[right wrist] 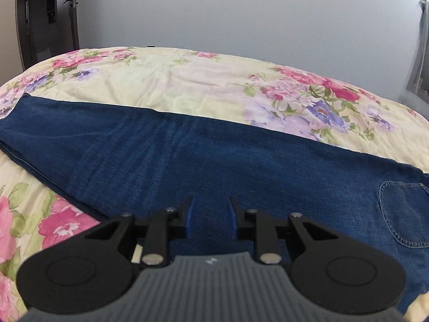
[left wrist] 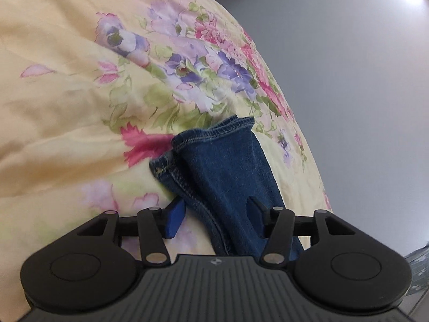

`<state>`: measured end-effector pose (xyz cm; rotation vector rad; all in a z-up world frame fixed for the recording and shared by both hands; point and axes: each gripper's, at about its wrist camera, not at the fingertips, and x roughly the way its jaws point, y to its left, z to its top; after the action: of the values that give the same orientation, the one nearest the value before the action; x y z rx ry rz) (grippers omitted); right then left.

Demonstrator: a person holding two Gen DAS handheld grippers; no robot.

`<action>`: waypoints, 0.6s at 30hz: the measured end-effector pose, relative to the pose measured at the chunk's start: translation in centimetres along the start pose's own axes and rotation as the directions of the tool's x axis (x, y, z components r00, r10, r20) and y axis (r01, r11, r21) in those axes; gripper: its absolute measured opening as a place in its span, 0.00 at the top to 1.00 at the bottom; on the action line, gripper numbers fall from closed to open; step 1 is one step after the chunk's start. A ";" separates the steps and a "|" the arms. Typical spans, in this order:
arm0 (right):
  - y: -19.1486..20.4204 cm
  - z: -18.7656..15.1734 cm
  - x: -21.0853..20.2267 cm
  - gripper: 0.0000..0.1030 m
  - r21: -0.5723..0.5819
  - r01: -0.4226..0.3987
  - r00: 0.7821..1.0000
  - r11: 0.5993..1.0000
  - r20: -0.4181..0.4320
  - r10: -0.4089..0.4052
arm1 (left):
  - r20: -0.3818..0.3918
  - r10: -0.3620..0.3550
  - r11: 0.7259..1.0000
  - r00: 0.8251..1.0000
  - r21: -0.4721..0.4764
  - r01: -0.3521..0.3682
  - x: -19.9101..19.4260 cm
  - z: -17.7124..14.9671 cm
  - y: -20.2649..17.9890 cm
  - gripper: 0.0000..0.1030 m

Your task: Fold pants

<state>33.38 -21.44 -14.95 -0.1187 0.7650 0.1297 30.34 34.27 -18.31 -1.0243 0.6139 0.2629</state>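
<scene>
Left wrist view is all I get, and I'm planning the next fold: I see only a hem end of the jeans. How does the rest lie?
Observer: In the right wrist view the jeans lie stretched flat across the floral bedspread, legs stacked as one long band.
Operator: Which way is the waist end?
Observer: A back pocket shows at that view's right edge, so the seat end is there.
Operator: Is the right tool gripping denim?
Observer: No. The right tool hangs over the mid-leg denim with its jaws slightly apart and nothing pinched between them.
Operator: Anything else on the bed?
Observer: Nothing in view; only a dark door beyond the bed's far left corner.
</scene>
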 end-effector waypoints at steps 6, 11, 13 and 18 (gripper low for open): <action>0.4 3.5 4.1 0.94 0.002 -0.022 1.000 1.000 0.012 0.022 | 0.045 0.059 0.996 0.997 0.071 -0.063 2.8 0.7 -0.5 0.53; 2.4 7.3 9.8 0.99 -0.019 -0.042 0.999 0.999 0.023 0.043 | 0.094 0.053 0.992 0.994 0.110 -0.063 3.0 0.6 0.0 0.77; 2.7 8.5 12.1 1.00 -0.014 -0.036 0.999 0.999 0.022 0.037 | 0.104 0.049 0.990 0.993 0.124 -0.061 3.0 0.6 0.0 0.83; 3.2 10.1 16.4 1.00 -0.005 -0.029 0.999 1.000 -0.015 0.029 | 0.113 0.058 0.984 0.992 0.158 -0.076 2.9 0.7 -0.7 0.90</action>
<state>51.46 -15.51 -19.37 -0.1140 0.7817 0.1590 33.30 34.29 -19.23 -0.8280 0.5624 0.3206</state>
